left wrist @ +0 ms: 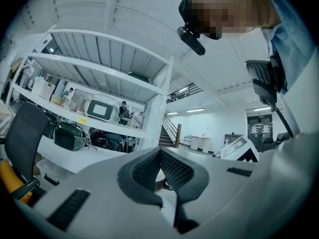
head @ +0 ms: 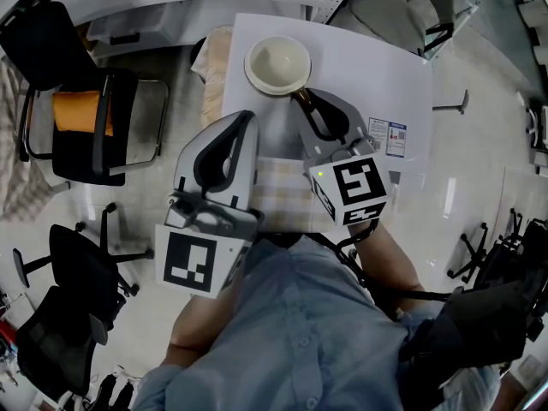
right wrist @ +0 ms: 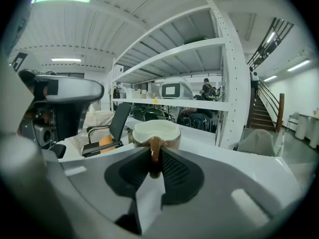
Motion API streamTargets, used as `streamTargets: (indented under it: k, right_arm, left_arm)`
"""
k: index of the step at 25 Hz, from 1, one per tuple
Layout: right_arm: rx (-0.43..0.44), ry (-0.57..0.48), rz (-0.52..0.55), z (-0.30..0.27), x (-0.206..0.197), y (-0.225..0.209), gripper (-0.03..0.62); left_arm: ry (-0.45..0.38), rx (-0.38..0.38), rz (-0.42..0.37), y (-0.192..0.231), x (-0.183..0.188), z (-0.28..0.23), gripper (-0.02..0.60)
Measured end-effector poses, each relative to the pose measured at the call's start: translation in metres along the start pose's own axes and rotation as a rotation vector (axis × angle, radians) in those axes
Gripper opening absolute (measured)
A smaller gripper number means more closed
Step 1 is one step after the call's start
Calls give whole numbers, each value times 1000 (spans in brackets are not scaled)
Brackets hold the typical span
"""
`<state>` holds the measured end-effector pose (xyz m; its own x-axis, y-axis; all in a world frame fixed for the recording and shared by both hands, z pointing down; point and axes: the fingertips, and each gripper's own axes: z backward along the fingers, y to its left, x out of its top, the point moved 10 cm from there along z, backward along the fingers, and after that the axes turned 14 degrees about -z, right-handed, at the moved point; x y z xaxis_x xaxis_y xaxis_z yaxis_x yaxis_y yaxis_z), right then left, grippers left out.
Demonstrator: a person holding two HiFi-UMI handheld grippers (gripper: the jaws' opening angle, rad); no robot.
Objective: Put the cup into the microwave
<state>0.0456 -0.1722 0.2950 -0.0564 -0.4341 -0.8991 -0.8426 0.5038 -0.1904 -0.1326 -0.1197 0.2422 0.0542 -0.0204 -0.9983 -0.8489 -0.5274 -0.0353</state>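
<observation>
A cream cup (head: 277, 64) with a brown handle stands on a white flat top (head: 377, 67). My right gripper (head: 302, 97) reaches to the cup from the near right. In the right gripper view the brown handle (right wrist: 155, 153) sits pinched between the two pads, with the cup's bowl (right wrist: 155, 131) just beyond them; the right gripper (right wrist: 153, 152) is shut on it. My left gripper (head: 249, 116) hovers beside the cup's near left, apart from it. Its tips meet with nothing between them, as the left gripper view also shows for this gripper (left wrist: 160, 152).
A label sticker (head: 387, 135) lies on the white top's right edge, and a checked cloth (head: 278, 191) lies under the grippers. A black chair with an orange cushion (head: 81, 114) stands left. A white shelving rack (right wrist: 229, 83) carries a white appliance (right wrist: 174, 89).
</observation>
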Motion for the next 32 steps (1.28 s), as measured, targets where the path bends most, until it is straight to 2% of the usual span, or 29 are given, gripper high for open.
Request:
streamTargets:
  k: [5, 11, 14, 19, 22, 23, 27, 29, 30, 32]
  right_arm:
    - [1, -53, -6, 10, -2, 2, 57]
    - [-4, -8, -12, 31, -14, 1, 60]
    - [-12, 11, -30, 49, -25, 0, 61]
    - [-19, 19, -58, 63, -29, 1, 68]
    - [-11, 3, -144, 67, -26, 2, 148]
    - [-6, 0, -161, 67, -25, 2, 153]
    - [-21, -20, -130, 62, -26, 5, 150]
    - [-41, -41, -110, 61, -27, 6, 128]
    - [-52, -51, -100, 60, -28, 6, 68]
    - [-68, -70, -85, 59, -30, 7, 64]
  left_arm:
    - [-3, 3, -1, 7, -1, 3, 5]
    - [-44, -18, 2, 1, 2, 2, 5]
    - [-18, -22, -21, -12, 2, 7, 5]
    - [-41, 12, -25, -34, 5, 17, 5]
    - [-34, -17, -24, -46, 5, 24, 5]
    - [-35, -29, -23, -49, 6, 25, 5]
    - [-90, -26, 5, -52, 11, 26, 5]
    - [-54, -29, -1, -51, 7, 30, 5]
    - [-35, -30, -4, -50, 4, 32, 5]
    - [-24, -26, -5, -48, 2, 34, 5]
